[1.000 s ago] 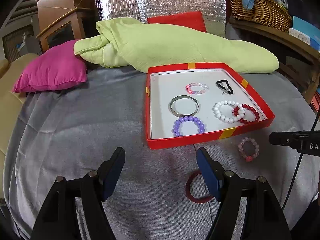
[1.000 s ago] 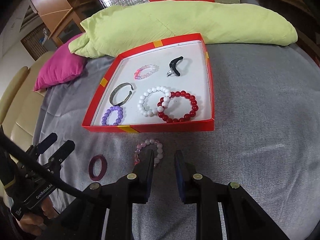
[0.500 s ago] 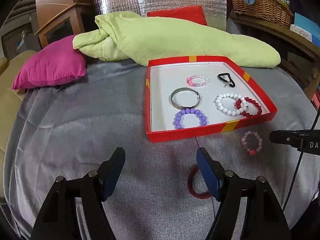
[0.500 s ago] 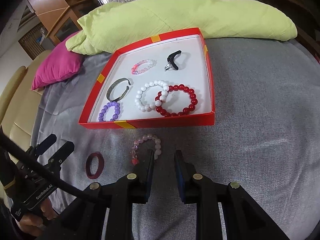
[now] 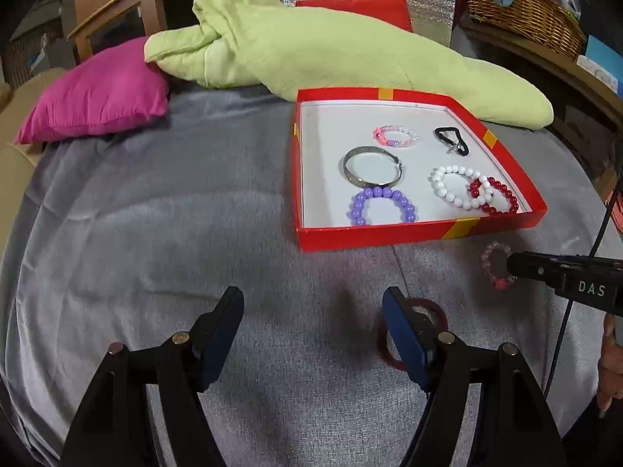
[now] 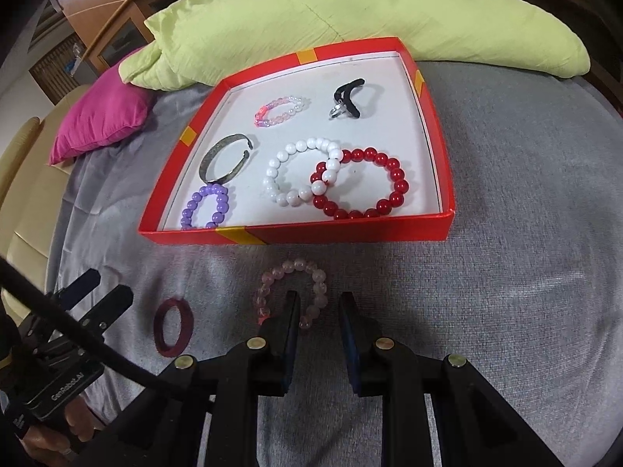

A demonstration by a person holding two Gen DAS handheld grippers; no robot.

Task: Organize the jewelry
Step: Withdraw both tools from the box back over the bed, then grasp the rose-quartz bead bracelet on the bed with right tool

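Note:
A red tray (image 6: 311, 233) with a white floor holds a purple bead bracelet (image 6: 206, 206), a metal cuff (image 6: 226, 159), a white bead bracelet (image 6: 300, 171) overlapping a red one (image 6: 362, 183), a pink one (image 6: 280, 111) and a black band (image 6: 350, 97). A pale pink bead bracelet (image 6: 288, 292) lies on the grey cloth before the tray. My right gripper (image 6: 317, 297) hangs just over its near-right side, jaws narrowly apart, pressing nothing. A dark red ring (image 6: 173, 327) lies to the left. My left gripper (image 5: 313, 303) stands wide open and holds nothing, with that ring (image 5: 428, 307) behind its right finger.
A lime green cushion (image 5: 331, 50) lies behind the tray and a magenta pillow (image 5: 97, 93) at the back left. A wicker basket (image 5: 525, 4) sits on a shelf at the right. Grey cloth (image 5: 155, 233) covers the whole surface. A cable (image 6: 78, 338) trails from the left gripper.
My right gripper has sunk and moved forward, so the pale pink bracelet now lies right at its fingertips. The left gripper has tipped slightly and stays wide open.

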